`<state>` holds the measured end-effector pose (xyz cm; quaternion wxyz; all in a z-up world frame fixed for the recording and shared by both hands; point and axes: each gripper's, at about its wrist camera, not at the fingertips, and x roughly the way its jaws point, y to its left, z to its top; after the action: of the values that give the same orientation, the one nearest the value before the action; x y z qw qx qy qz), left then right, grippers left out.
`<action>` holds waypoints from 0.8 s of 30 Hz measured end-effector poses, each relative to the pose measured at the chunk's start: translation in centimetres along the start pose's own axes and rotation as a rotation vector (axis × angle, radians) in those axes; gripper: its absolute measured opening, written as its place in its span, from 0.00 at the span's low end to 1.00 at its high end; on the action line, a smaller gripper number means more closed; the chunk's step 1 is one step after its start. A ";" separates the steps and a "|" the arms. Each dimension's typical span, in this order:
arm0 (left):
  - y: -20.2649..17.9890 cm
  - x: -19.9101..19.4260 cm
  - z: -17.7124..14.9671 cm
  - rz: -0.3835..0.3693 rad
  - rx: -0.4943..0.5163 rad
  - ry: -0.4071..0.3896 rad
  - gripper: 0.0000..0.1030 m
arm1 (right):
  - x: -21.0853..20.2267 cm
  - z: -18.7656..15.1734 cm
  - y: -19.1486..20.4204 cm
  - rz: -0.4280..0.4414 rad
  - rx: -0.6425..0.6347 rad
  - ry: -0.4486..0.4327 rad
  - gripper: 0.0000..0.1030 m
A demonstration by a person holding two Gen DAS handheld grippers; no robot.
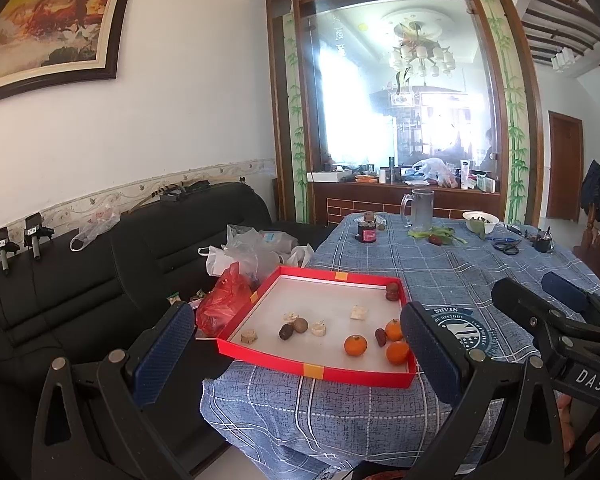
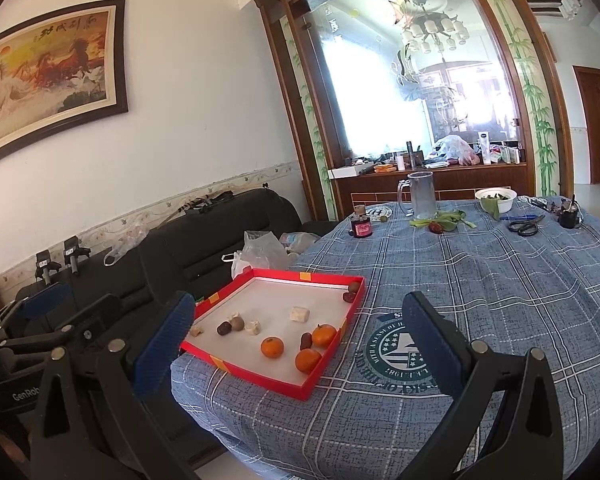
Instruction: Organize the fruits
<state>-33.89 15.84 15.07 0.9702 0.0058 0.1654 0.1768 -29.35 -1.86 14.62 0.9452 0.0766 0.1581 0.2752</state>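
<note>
A black sofa [image 1: 80,292] occupies the far left, with a red plastic bag [image 1: 224,300] lying on its seat next to the counter [image 2: 480,280], which is covered by a blue plaid cloth. The left gripper [image 1: 296,344] hovers above the near counter edge; its jaws are spread wide apart and hold nothing. A red tray [image 1: 312,370] with a white floor sits at the counter's left edge, its left corner overhanging the edge. On the left part of the tray floor lie pale chunks [image 1: 249,336], a brown round fruit [image 1: 300,325] and a dark date [image 1: 286,332] touching it. Toward the right lie three oranges [image 1: 355,345], grouped near the tray's right wall with a second date [image 1: 381,337] between them. Two more dark fruits [image 1: 392,291] rest in the far right corner. The right gripper [image 2: 300,348] hovers to the right of the left one, jaws likewise wide apart and empty. Farther back stand a glass mug [image 2: 420,196] and a white bowl [image 2: 496,198].
</note>
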 end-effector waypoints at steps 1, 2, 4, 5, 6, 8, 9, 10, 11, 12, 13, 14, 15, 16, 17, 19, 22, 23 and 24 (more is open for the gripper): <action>0.0 0.1 0.0 0.000 -0.003 0.003 1.00 | 0.0 0.0 0.1 0.001 -0.003 0.001 1.00; 0.1 0.1 -0.1 0.000 -0.005 0.006 1.00 | 0.0 -0.1 0.2 0.002 -0.004 0.002 1.00; 0.3 0.2 -0.1 0.001 -0.008 0.010 1.00 | 0.1 -0.1 0.3 0.003 -0.009 0.004 1.00; 0.4 0.3 -0.1 0.002 -0.010 0.012 1.00 | 0.2 -0.2 0.4 0.004 -0.011 0.007 1.00; 0.4 0.2 -0.1 0.004 -0.011 0.011 1.00 | 0.3 -0.2 0.5 0.004 -0.012 0.010 1.00; 0.5 0.2 -0.1 0.007 -0.015 0.010 1.00 | 0.4 -0.3 0.6 0.005 -0.014 0.015 1.00; 0.6 0.1 -0.1 0.009 -0.016 0.010 1.00 | 0.4 -0.3 0.7 0.005 -0.014 0.015 1.00; 0.7 0.2 -0.1 0.010 -0.017 0.010 1.00 | 0.4 -0.3 0.7 0.006 -0.014 0.017 1.00; 0.7 0.2 -0.1 0.009 -0.018 0.011 1.00 | 0.5 -0.4 0.8 0.007 -0.015 0.018 1.00; 0.7 0.3 -0.1 0.008 -0.018 0.014 1.00 | 0.5 -0.4 0.9 0.007 -0.016 0.018 1.00; 0.8 0.3 -0.2 0.008 -0.019 0.016 1.00 | 0.5 -0.4 1.0 0.007 -0.017 0.019 1.00; 0.9 0.3 -0.2 0.009 -0.020 0.017 1.00 | 0.6 -0.4 1.1 0.008 -0.019 0.021 1.00; 0.9 0.3 -0.2 0.009 -0.020 0.016 1.00 | 0.6 -0.4 1.1 0.010 -0.021 0.024 1.00; 1.0 0.3 -0.2 0.009 -0.020 0.016 1.00 | 0.7 -0.4 1.2 0.010 -0.022 0.025 1.00; 1.0 0.3 -0.1 0.011 -0.019 0.014 1.00 | 0.7 -0.4 1.2 0.010 -0.023 0.025 1.00; 0.9 0.3 -0.1 0.011 -0.017 0.012 1.00 | 0.8 -0.5 1.4 0.011 -0.025 0.028 1.00; 1.0 0.3 -0.1 0.006 -0.019 0.010 1.00 | 0.8 -0.5 1.5 0.011 -0.027 0.028 1.00; 1.0 0.3 -0.1 0.005 -0.020 0.012 1.00 | 0.8 -0.5 1.5 0.012 -0.027 0.030 1.00; 1.0 0.3 -0.1 0.004 -0.020 0.013 1.00 | 0.8 -0.5 1.5 0.013 -0.027 0.032 1.00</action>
<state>-33.99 16.88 14.94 0.9688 -0.0046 0.1701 0.1804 -29.60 -0.14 14.31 0.9417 0.0606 0.1689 0.2847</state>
